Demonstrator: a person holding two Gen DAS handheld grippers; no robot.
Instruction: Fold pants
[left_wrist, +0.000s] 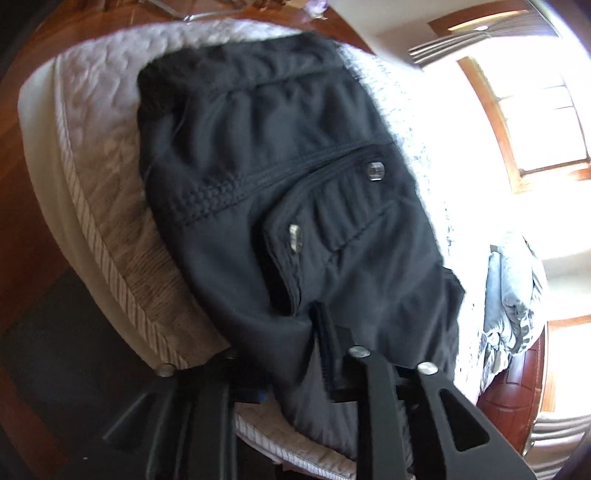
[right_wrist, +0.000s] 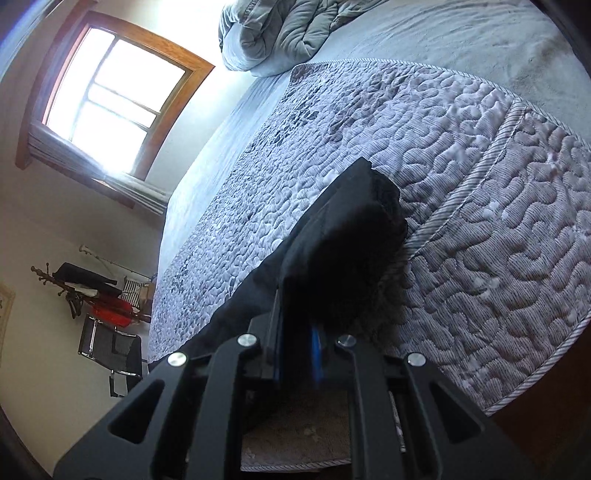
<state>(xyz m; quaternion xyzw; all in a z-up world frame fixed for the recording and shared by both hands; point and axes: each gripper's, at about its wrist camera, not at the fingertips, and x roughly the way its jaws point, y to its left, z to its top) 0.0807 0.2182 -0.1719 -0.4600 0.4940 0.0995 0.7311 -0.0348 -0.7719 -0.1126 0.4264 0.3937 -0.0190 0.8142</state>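
Note:
The black pants (left_wrist: 280, 173) lie in a folded bundle on the corner of the quilted mattress (left_wrist: 99, 122), waistband and metal buttons facing up. My left gripper (left_wrist: 291, 373) sits at the near edge of the bundle, its jaws closed on the black fabric. In the right wrist view, my right gripper (right_wrist: 299, 350) is shut on a fold of the same pants (right_wrist: 347, 236), which bunches up just ahead of the fingers over the mattress (right_wrist: 480, 206) edge.
A rumpled grey comforter (right_wrist: 280, 33) lies on the bed behind, and also shows at the right in the left wrist view (left_wrist: 517, 295). A bright window (right_wrist: 114, 96), a chair (right_wrist: 110, 350) and a coat rack stand by the wall. Wood floor (left_wrist: 22, 221) surrounds the bed.

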